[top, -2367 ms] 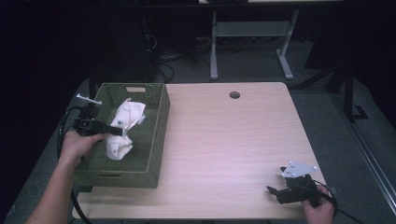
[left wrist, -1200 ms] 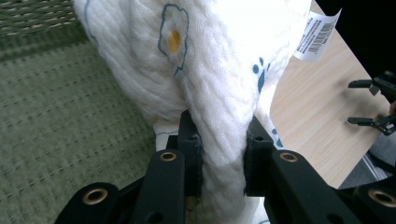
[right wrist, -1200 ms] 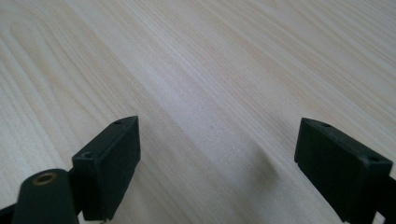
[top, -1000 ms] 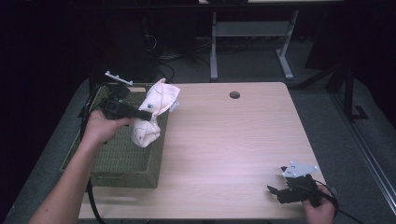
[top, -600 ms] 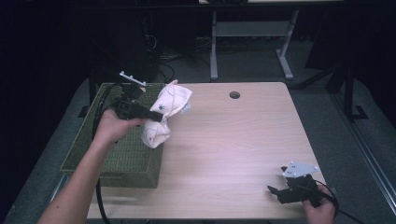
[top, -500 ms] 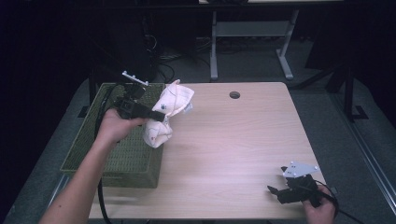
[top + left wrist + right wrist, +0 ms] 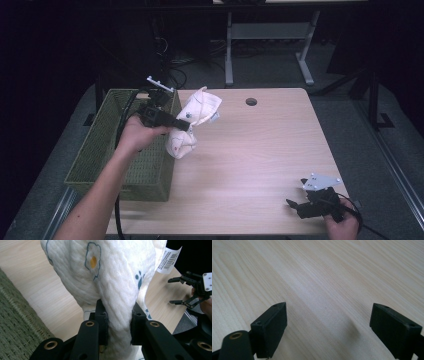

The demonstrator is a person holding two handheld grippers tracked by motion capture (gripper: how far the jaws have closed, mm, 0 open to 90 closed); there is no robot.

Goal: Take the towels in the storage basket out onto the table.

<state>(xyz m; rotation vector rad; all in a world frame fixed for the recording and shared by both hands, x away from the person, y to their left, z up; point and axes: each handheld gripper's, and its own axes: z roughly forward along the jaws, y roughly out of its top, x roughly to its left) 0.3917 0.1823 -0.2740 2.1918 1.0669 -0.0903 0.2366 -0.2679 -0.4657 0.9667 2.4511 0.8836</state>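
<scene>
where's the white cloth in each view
high view: the white cloth hangs left of centre, pinched by the left gripper just beside the green basket.
left gripper view: the cloth covers the middle and top, squeezed between the two black jaws.
right gripper view: bare table between open jaws, no cloth.
shared landmark: the light wooden table.

- The high view looks forward and down from above my side of the table (image 7: 260, 150), far enough off to take in all four edges and the floor beyond the far one.
- The left gripper view rides close behind my left jaws, facing across the table toward its near right corner; it shares the right gripper (image 7: 186, 291) with the high view.
- The right gripper view sits very low and near, looking along my right jaws at bare tabletop (image 7: 324, 277).
</scene>
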